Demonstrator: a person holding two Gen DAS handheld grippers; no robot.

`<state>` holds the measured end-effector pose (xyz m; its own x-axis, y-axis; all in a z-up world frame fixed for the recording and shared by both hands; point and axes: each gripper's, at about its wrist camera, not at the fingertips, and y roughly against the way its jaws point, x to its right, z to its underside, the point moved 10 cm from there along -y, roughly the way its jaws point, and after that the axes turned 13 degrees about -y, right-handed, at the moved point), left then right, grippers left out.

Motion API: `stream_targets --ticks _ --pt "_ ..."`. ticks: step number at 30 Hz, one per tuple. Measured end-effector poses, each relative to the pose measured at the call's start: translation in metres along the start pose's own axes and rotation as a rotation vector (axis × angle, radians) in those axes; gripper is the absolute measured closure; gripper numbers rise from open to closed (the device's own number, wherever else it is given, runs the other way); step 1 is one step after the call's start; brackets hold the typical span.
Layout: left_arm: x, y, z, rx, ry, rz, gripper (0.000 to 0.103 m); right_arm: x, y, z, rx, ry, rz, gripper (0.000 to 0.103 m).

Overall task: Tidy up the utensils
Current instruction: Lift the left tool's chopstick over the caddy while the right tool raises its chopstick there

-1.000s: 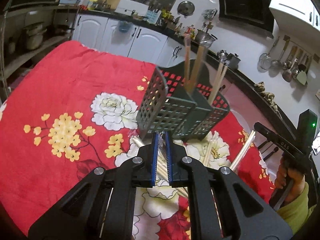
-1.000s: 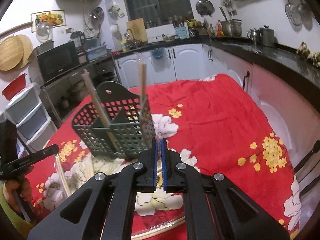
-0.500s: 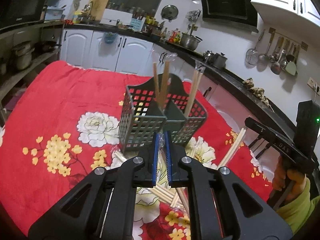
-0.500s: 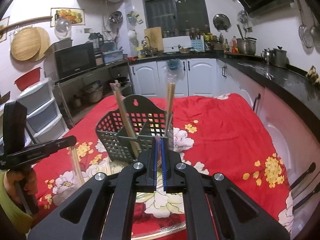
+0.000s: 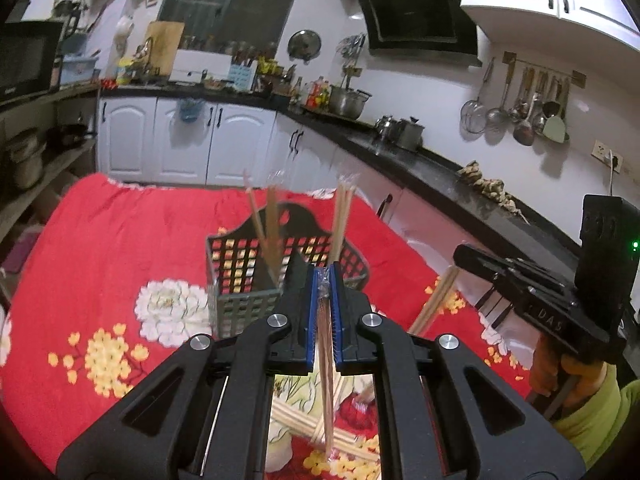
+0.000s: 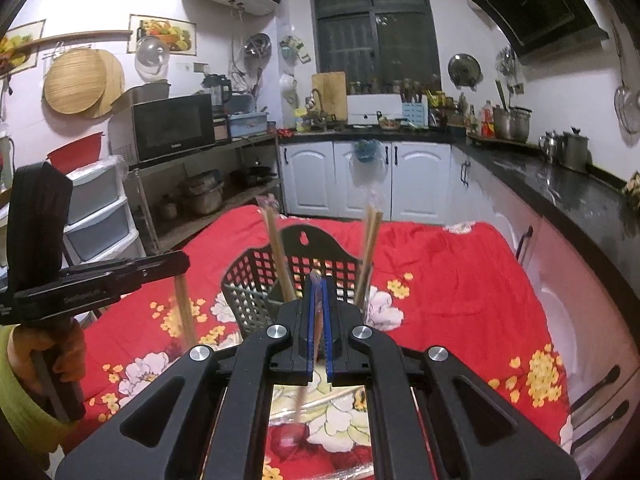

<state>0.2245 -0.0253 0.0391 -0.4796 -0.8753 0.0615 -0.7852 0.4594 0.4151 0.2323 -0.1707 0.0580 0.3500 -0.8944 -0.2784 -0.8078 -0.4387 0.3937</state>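
A wrapped chopstick pair [image 5: 325, 364] is pinched in the left gripper [image 5: 325, 280], another pair [image 6: 316, 320] in the right gripper [image 6: 317, 284]. The rack [image 5: 248, 276] sits just ahead; both must be tipped upright and lowered in.

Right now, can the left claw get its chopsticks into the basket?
Probably yes. The left claw is shut on wrapped chopsticks just in front of the basket, whose top is open, with only a few chopsticks standing inside.

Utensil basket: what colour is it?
Dark grey-green lattice utensil basket; clearest in the right wrist view.
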Motion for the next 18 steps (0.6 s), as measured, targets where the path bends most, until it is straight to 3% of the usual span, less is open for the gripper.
stream_targets --ticks 18 --pt "0.003 0.014 -0.082 0.140 -0.078 -0.040 0.100 -0.026 0.018 -0.060 0.115 0.053 -0.043 0.099"
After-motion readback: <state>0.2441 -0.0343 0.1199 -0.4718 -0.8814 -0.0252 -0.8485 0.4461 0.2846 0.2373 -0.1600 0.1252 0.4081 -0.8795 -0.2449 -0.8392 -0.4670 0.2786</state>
